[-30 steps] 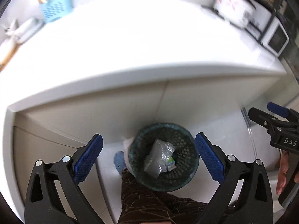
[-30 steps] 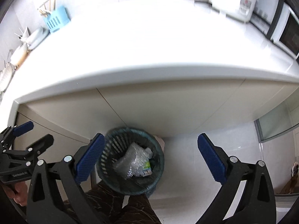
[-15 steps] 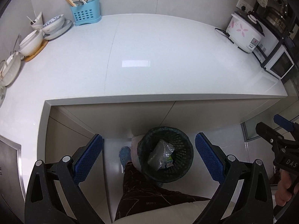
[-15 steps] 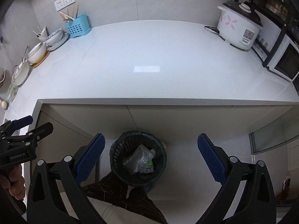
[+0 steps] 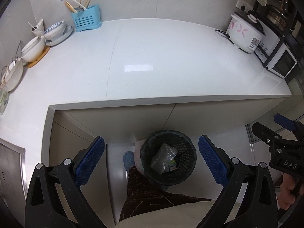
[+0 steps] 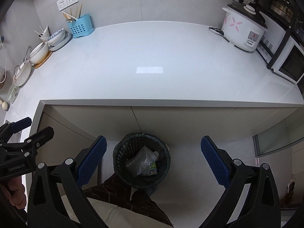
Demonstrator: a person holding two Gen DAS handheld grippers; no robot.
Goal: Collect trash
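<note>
The trash (image 5: pixel 165 158), a crumpled clear wrapper with a small carton beside it, lay inside the dark mesh bin (image 5: pixel 168 156) on the floor just in front of the white counter (image 5: pixel 152 66), and my read was that little could go wrong except a careless swing knocking the light bin over against the person's leg (image 5: pixel 144 188), or a scrap being missed somewhere out of view. Both tools hung high above the bin, level and side by side: the left gripper (image 5: pixel 151 158) spread wide and empty, the right gripper (image 6: pixel 152 158) likewise spread with nothing between its blue pads (image 6: pixel 91 161).
</note>
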